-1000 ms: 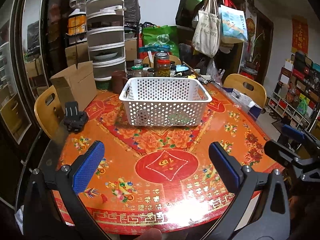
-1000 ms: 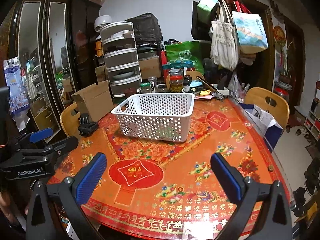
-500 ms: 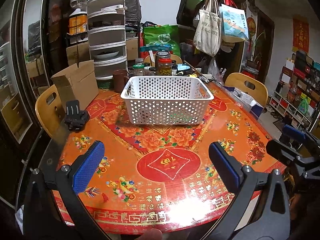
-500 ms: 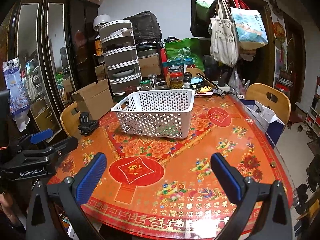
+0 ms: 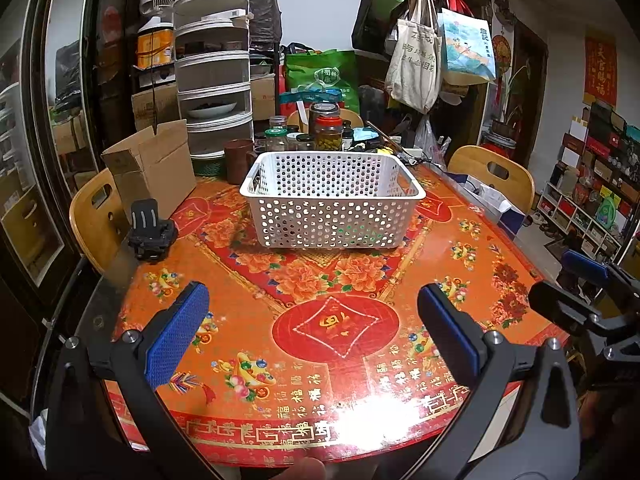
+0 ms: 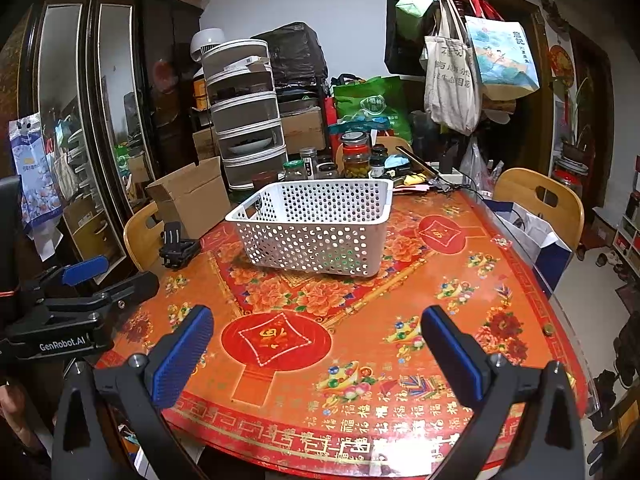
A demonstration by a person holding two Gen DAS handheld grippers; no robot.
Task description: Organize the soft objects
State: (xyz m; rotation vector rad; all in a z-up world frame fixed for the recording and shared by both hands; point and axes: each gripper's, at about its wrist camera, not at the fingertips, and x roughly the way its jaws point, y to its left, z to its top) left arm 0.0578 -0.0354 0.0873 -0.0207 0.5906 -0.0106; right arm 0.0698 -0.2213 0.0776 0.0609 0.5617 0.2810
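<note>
Both claws are held spread wide and empty. The left claw (image 5: 312,340) and the right claw (image 6: 316,354) are poised above the near edge of the counter (image 5: 460,280), well short of the white basket (image 5: 332,200). Compared with a second ago, the basket is seen slightly nearer and larger, so both claws have been eased toward it. Something green is glimpsed through the holes of the basket, low on its near wall; it cannot be identified. No soft objects are seen outside the basket, so the sorting seems either finished or not begun.
</note>
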